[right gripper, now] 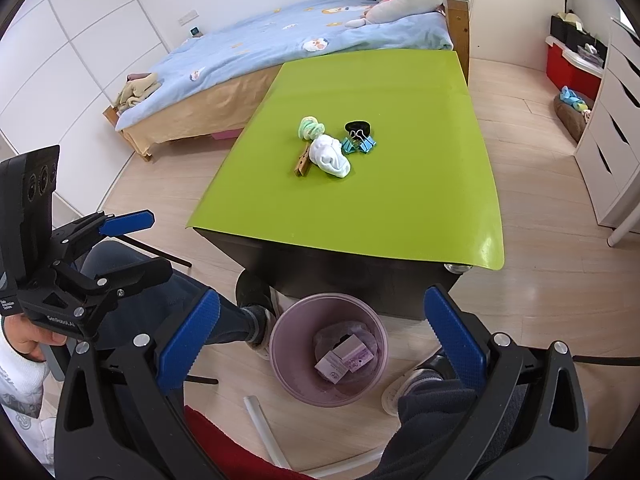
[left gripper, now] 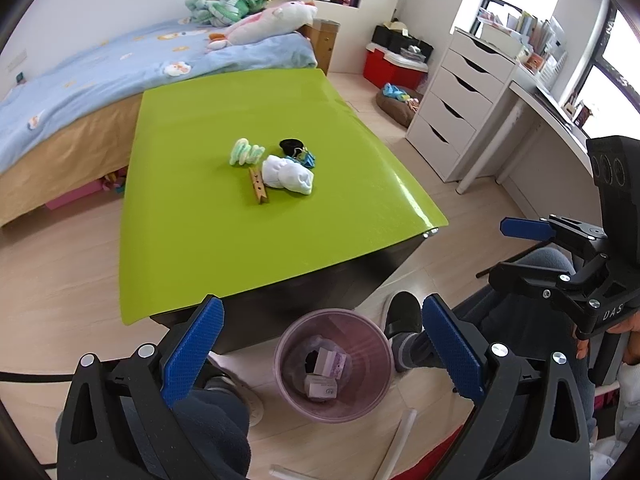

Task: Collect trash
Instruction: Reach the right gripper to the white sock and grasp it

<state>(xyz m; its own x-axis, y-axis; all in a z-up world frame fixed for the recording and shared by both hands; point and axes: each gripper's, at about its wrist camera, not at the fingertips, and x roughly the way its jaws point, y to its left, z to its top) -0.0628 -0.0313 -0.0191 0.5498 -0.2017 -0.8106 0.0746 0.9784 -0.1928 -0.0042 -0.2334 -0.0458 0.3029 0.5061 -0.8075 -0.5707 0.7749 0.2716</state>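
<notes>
A pink trash bin (left gripper: 280, 364) (right gripper: 276, 344) stands on the floor in front of the green table (left gripper: 192, 232) (right gripper: 400, 208), with small boxes (left gripper: 329, 364) (right gripper: 346, 356) inside. On the table lie a white crumpled wad (left gripper: 286, 174) (right gripper: 330, 156), a green-white hair tie (left gripper: 246, 151) (right gripper: 310, 128), a wooden clothespin (left gripper: 258, 186) (right gripper: 302, 162), blue binder clips (left gripper: 306, 158) (right gripper: 360, 143) and a black item (left gripper: 290, 145) (right gripper: 357, 125). My left gripper (left gripper: 320, 344) is open and empty above the bin. My right gripper (right gripper: 322, 332) is open and empty above the bin. Each gripper also shows in the other's view, the right one (left gripper: 524, 236) and the left one (right gripper: 124, 220).
A bed with a blue cover (left gripper: 100, 72) (right gripper: 280, 40) stands behind the table. White drawers (left gripper: 456, 96) (right gripper: 616, 136) and a desk stand to the right. A red box (left gripper: 394, 66) sits at the far wall. The person's legs and shoes (left gripper: 404, 320) (right gripper: 254, 292) flank the bin.
</notes>
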